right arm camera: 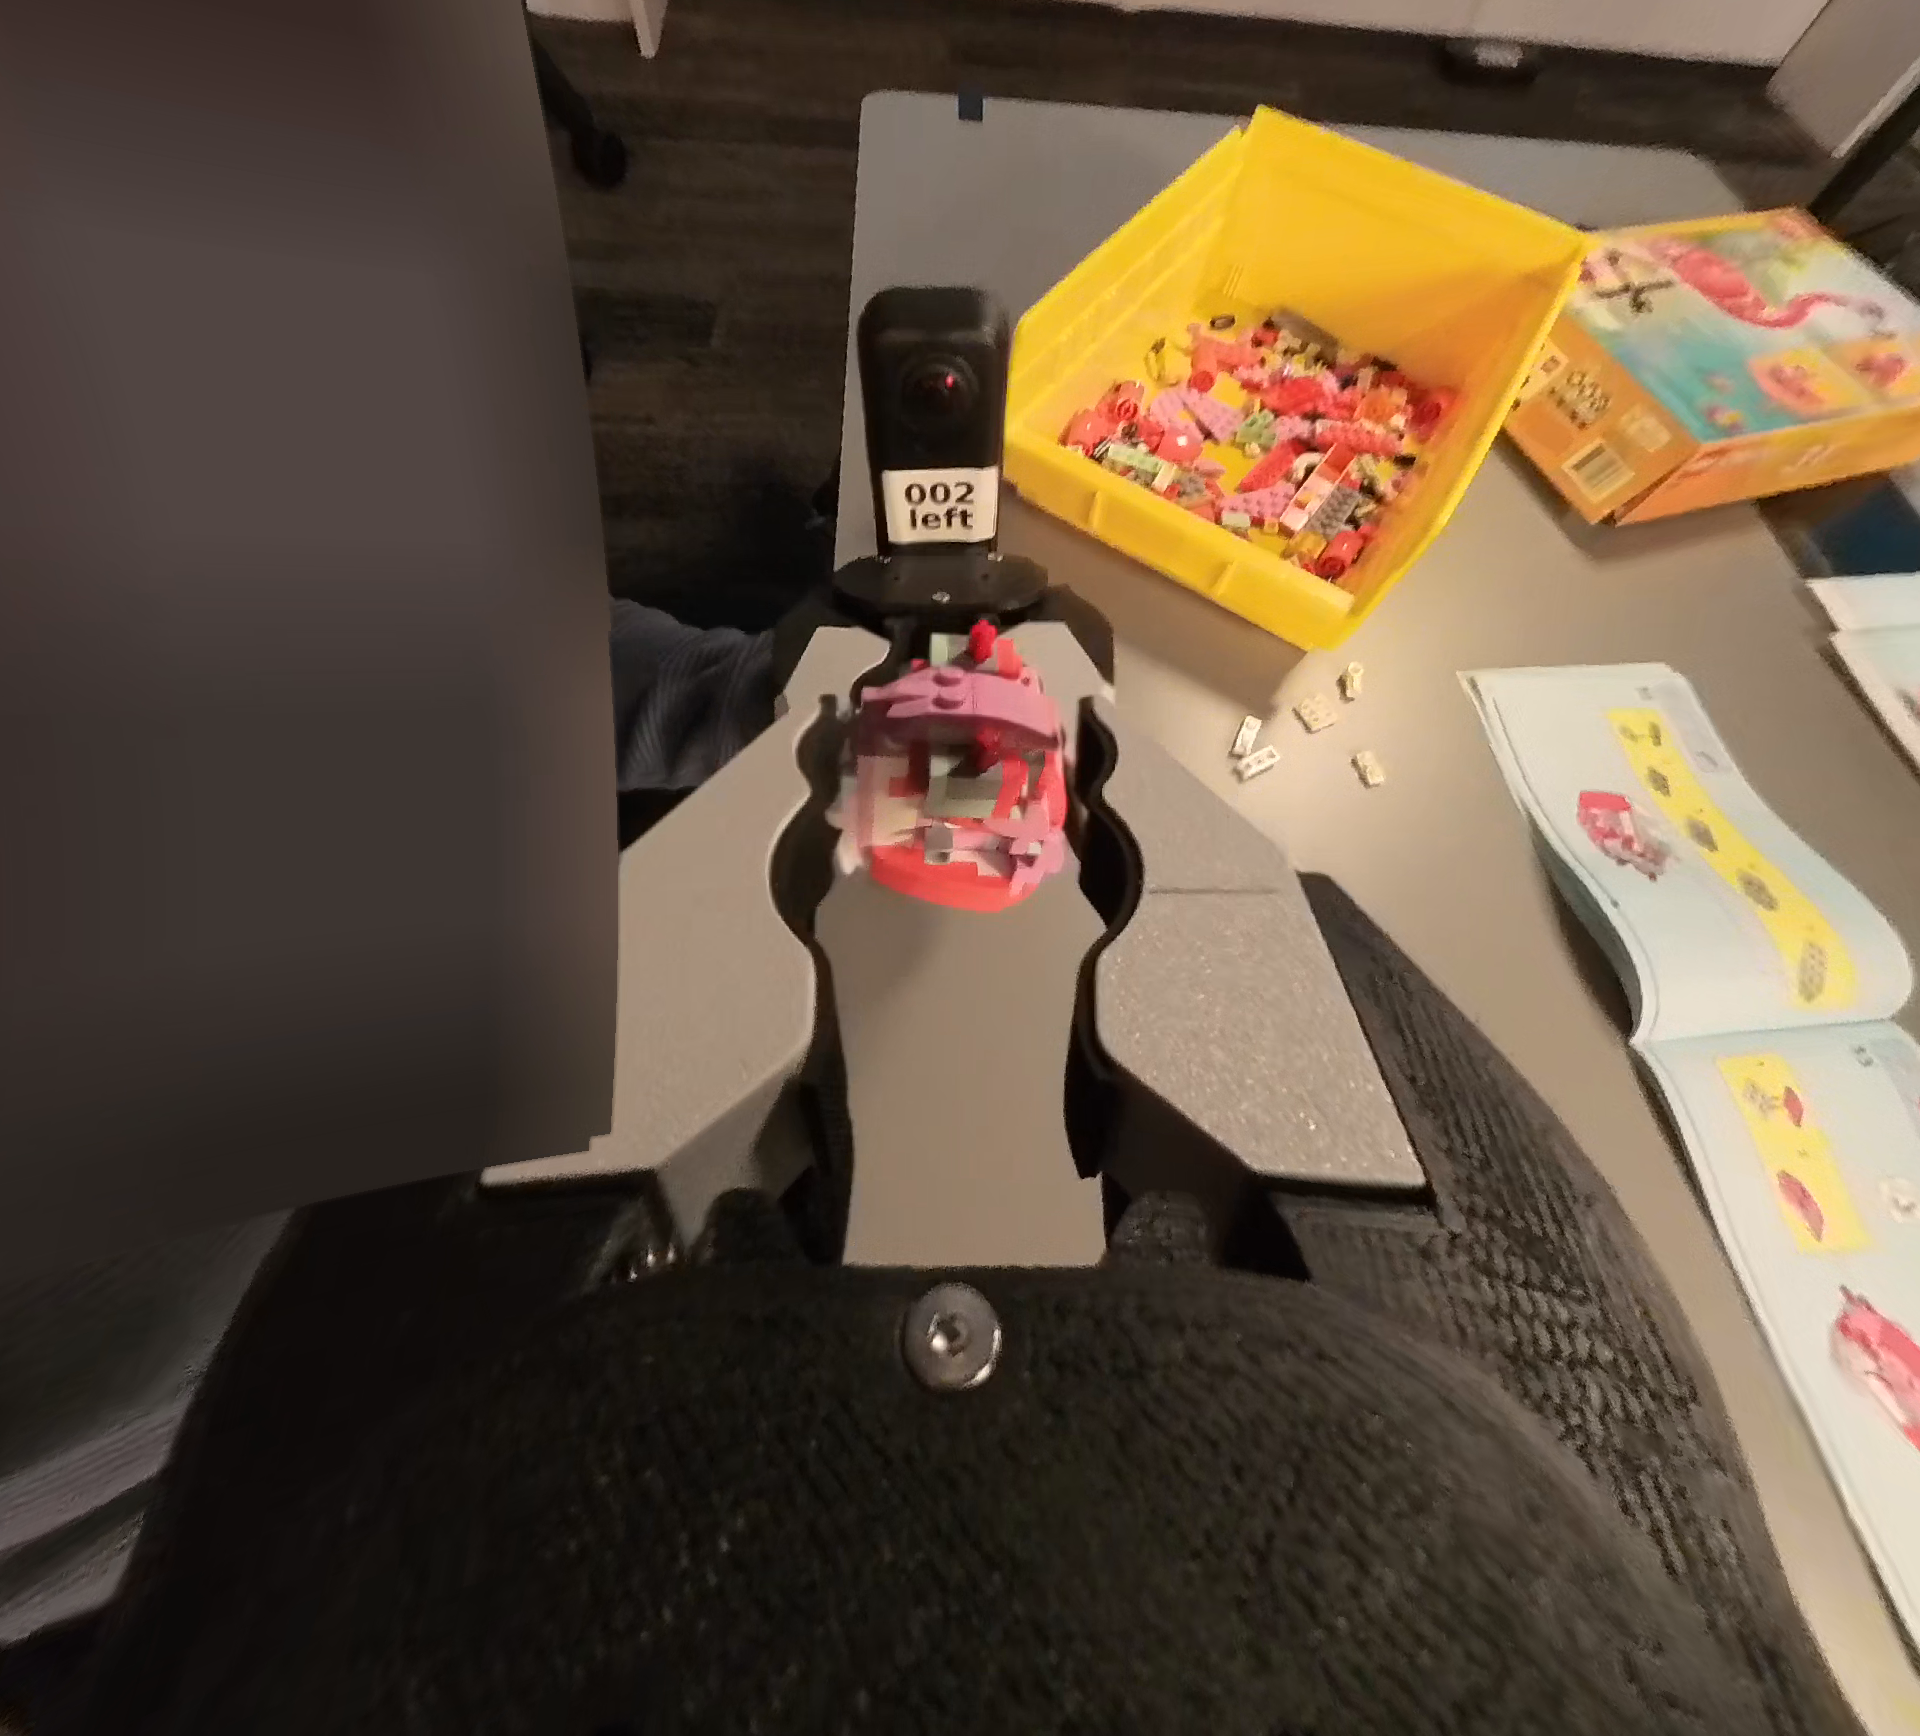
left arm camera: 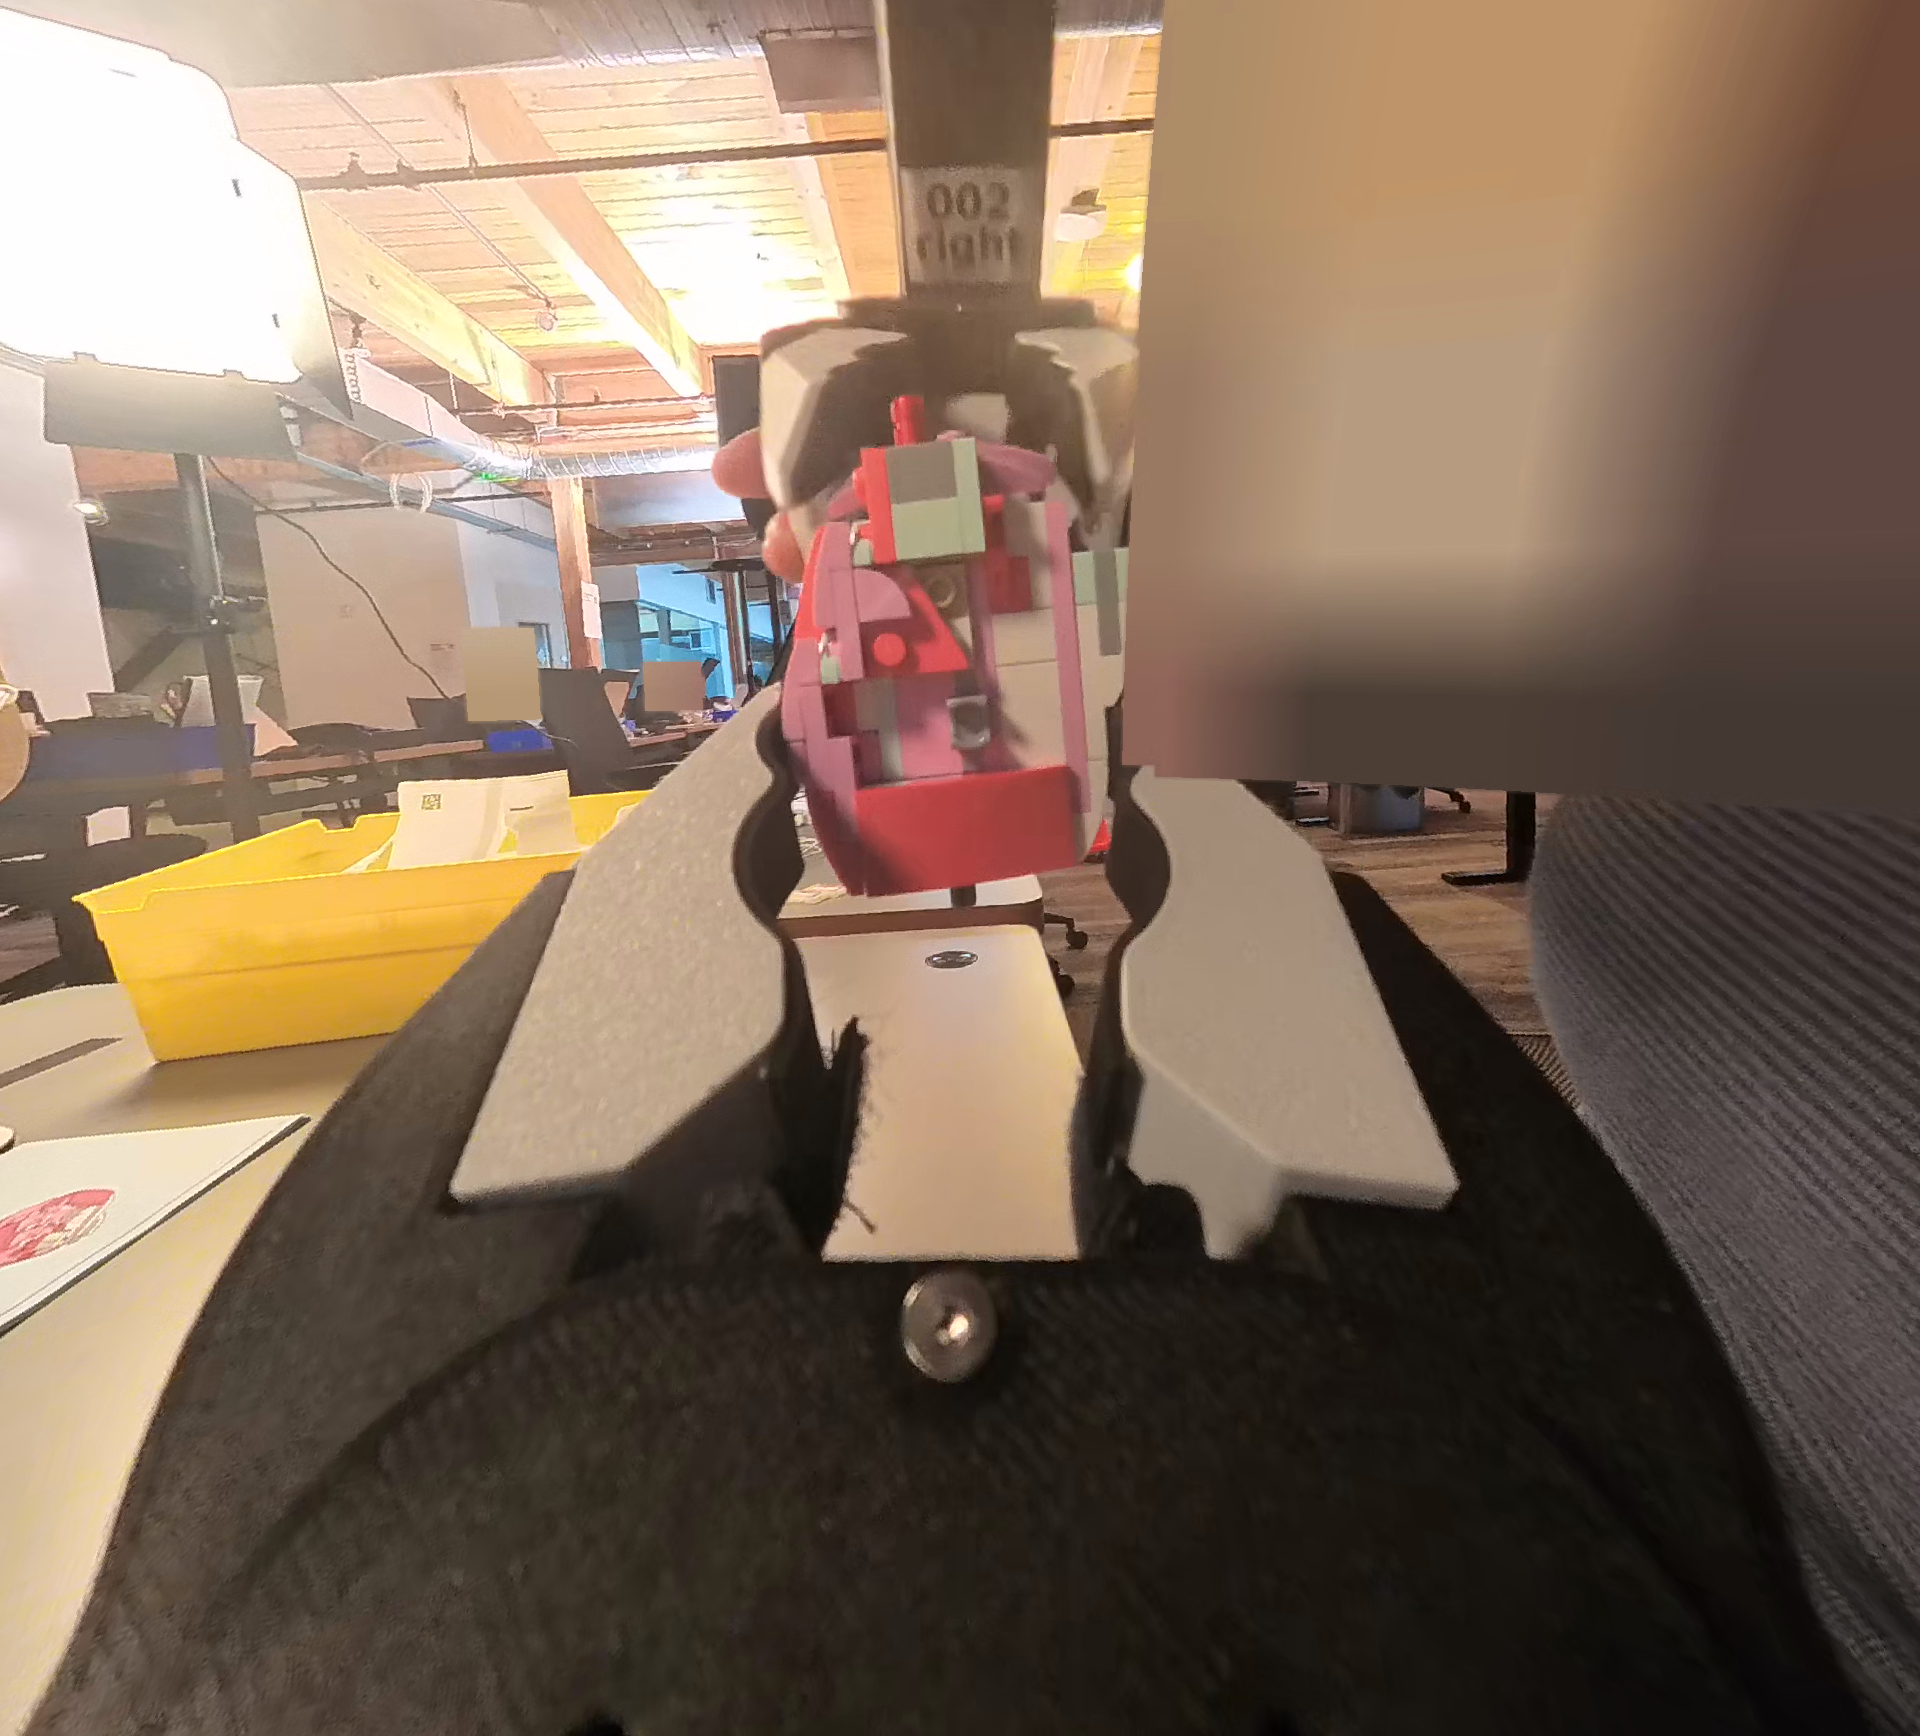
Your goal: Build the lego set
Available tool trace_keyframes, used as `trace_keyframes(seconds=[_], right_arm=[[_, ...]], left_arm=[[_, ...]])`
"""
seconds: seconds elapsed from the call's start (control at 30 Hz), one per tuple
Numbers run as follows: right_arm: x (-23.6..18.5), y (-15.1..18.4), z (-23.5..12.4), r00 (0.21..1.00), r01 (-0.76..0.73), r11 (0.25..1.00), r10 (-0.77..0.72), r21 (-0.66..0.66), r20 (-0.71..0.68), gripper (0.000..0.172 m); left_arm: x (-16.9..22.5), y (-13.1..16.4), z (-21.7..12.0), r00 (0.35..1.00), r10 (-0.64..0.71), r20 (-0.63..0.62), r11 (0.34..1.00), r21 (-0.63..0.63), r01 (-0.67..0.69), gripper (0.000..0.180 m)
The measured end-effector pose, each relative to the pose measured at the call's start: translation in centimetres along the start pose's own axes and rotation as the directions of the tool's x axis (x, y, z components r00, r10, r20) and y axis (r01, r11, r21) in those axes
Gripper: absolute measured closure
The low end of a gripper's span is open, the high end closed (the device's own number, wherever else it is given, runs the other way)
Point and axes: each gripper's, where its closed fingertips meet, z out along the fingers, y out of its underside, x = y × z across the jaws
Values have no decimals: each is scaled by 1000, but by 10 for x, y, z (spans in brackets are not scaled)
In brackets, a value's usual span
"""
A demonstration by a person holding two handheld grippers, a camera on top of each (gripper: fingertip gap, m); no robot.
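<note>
A pink and red brick model point(left arm camera: 940, 678) is held up in the air between the two hand-held grippers, which face each other tip to tip. The left hand-held gripper point(left arm camera: 940, 793) is closed on the model's lower, red end, with its dark pads point(left arm camera: 764, 813) set against the sides. The right hand-held gripper point(right arm camera: 951, 787) is closed on the same model point(right arm camera: 951, 803) from the opposite end, its fingers flanking the pink upper part. The model is blurred in both views, so the exact contact at each pad cannot be judged finely.

To the right of the right hand-held gripper, and beyond its tips, a yellow bin point(right arm camera: 1164, 502) of loose bricks point(right arm camera: 1278, 439) is seen on the grey desk point(right arm camera: 1455, 606). A few small pale bricks point(right arm camera: 1314, 710) lie on the desk between the bin and an open instruction booklet point(right arm camera: 1704, 865). An orange box point(right arm camera: 1714, 356) lies just beyond the bin. A ribbed dark sleeve point(left arm camera: 1745, 1063) is seen to the right of the left hand-held gripper.
</note>
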Motion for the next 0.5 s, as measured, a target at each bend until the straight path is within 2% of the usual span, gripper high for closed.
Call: trace_keyframes(seconds=[0.03, 0.1, 0.2, 0.37, 0.5], right_arm=[[0, 3, 0, 1000, -20, 999, 20, -34, 7, 123], [0, 12, -1, 1000, -28, 992, 29, -123, 1, 116], [-4, 17, -4, 999, -43, 976, 47, -214, 16, 116], [-5, 26, -11, 1000, -4, 925, 12, -379, 19, 126], [-7, 30, -13, 999, 33, 887, -19, -460, 35, 131]], left_arm=[[0, 1, 0, 1000, 3, 1, 1000, -5, -3, 124], [0, 4, 2, 1000, 17, 6, 1000, -25, -17, 124], [1, 13, 5, 999, 47, 10, 996, -75, -46, 124], [2, 23, 8, 996, 84, 10, 987, -135, -82, 123], [2, 25, 9, 996, 89, 8, 985, -147, -87, 123]])
